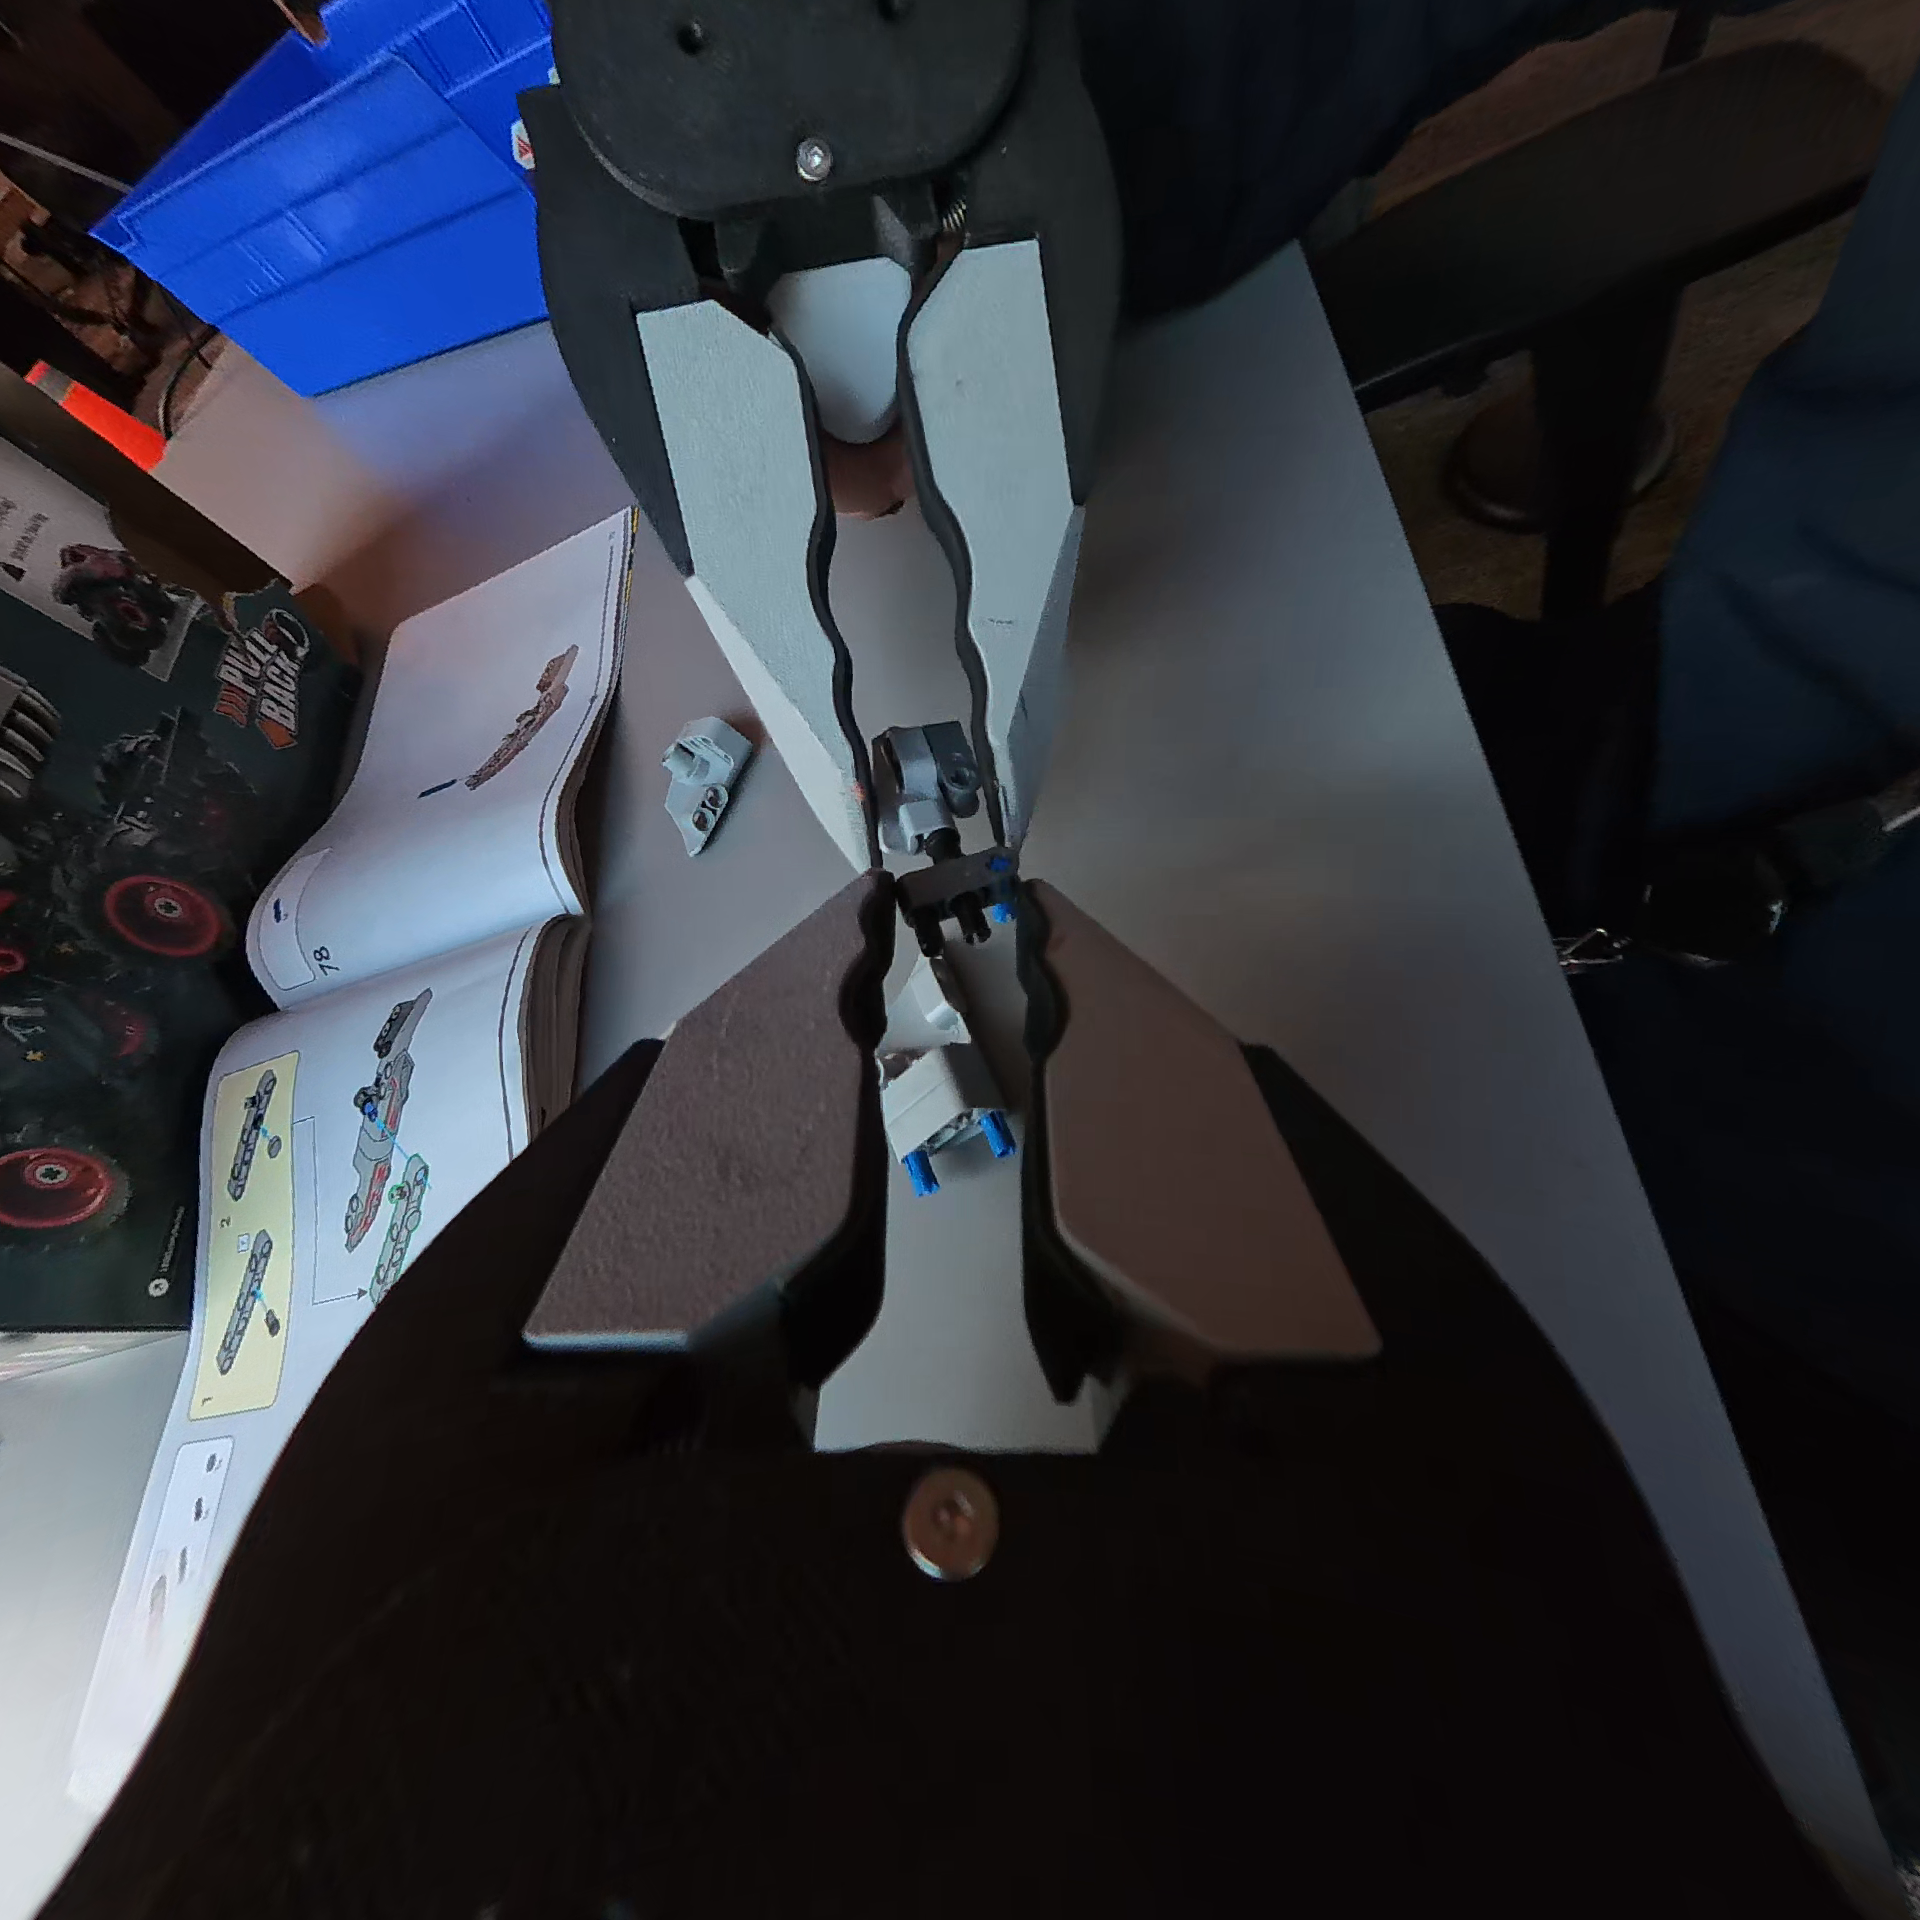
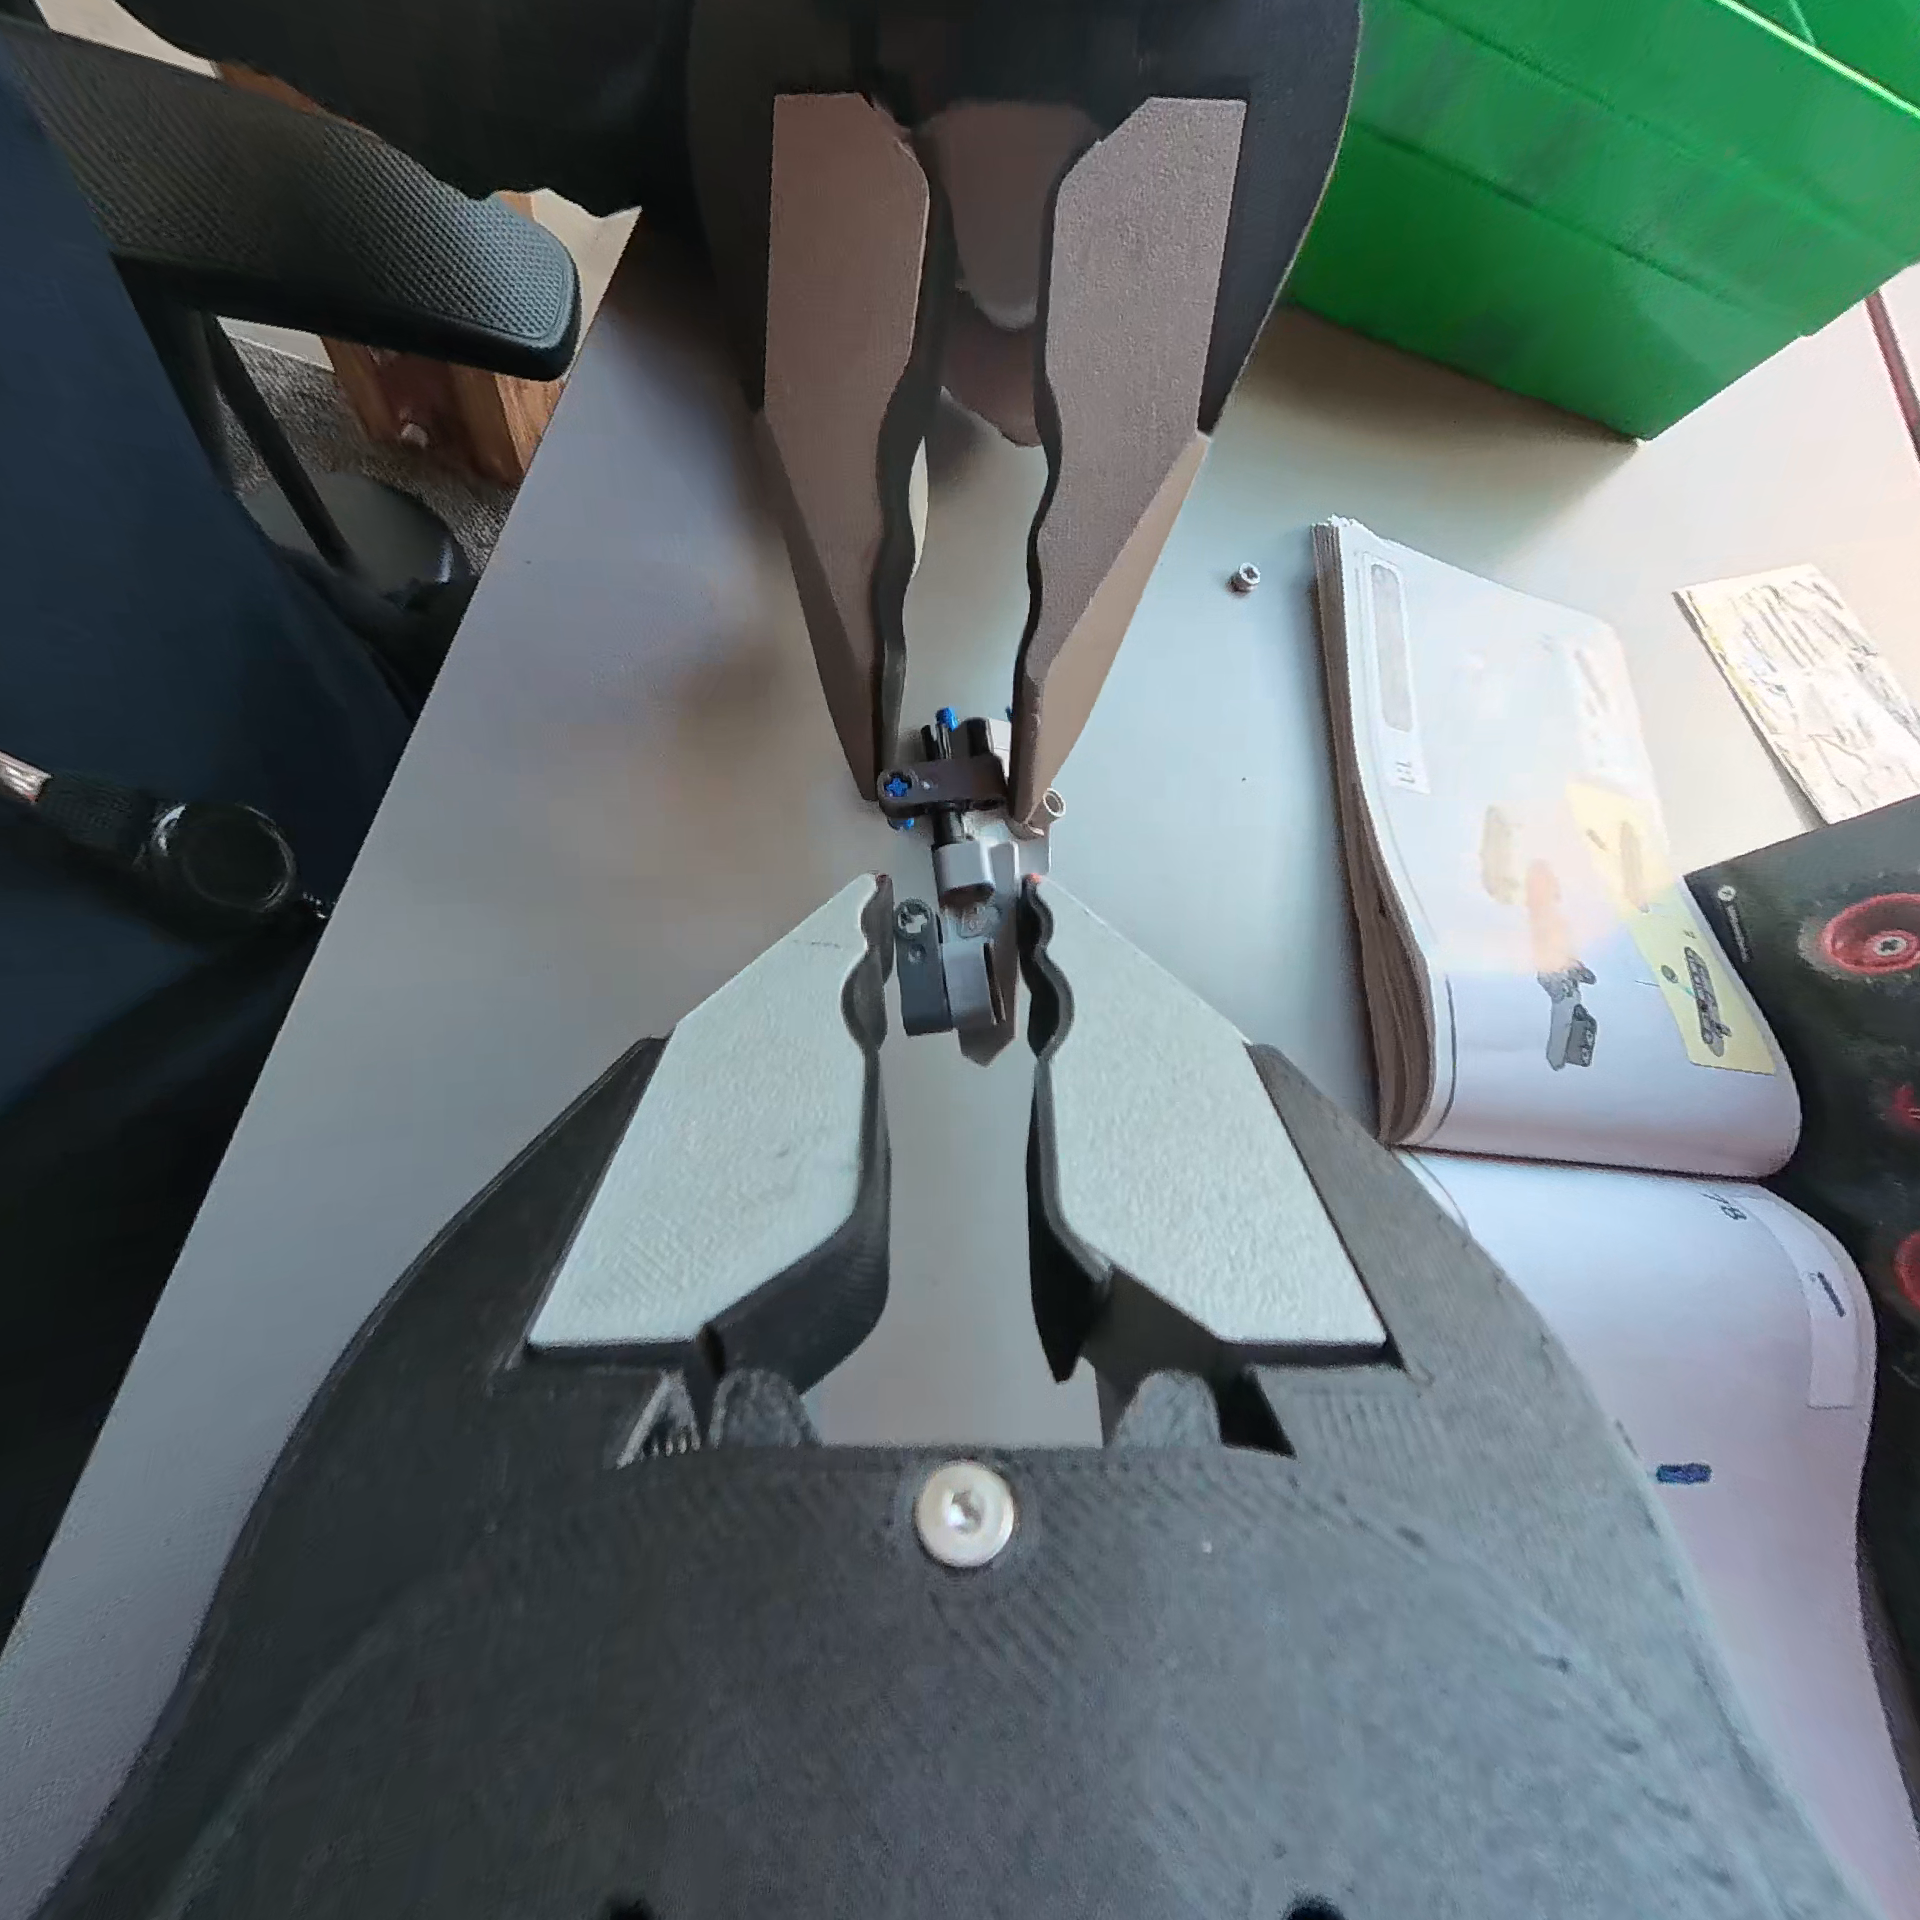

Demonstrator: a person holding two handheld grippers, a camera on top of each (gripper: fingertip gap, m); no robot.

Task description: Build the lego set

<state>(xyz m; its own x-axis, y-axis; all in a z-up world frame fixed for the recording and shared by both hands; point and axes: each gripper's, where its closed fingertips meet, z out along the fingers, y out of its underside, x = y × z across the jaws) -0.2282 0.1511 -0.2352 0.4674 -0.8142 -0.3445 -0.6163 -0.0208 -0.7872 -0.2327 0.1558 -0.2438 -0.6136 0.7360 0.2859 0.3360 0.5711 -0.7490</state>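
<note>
Here the two tools meet tip to tip over the pale tabletop [image 1: 1247, 727]. The left tool [image 1: 956, 899], with brown finger faces, is closed down on a black lego beam [image 1: 951, 894] that carries blue and black pins; behind that beam, between the same fingers, sits a white block with two blue pins [image 1: 940, 1107]. The right tool [image 2: 956, 920], with light grey faces, pinches a grey lego assembly [image 2: 951, 966] whose black axle points forward into the black beam, so the two pieces touch end to end between the facing tips. Neither tool is fully closed; each gap is just the width of its piece.

To the left tool's left, a loose light grey connector piece [image 1: 704, 774] lies on the tabletop, just beside the open instruction booklet [image 1: 436, 831]. Farther left are the set's dark box [image 1: 135, 883] and, ahead, blue bins [image 1: 343, 197]. Ahead and to the right of the right tool stands a green bin [image 2: 1621, 197], and to its left a black chair armrest [image 2: 343, 229].
</note>
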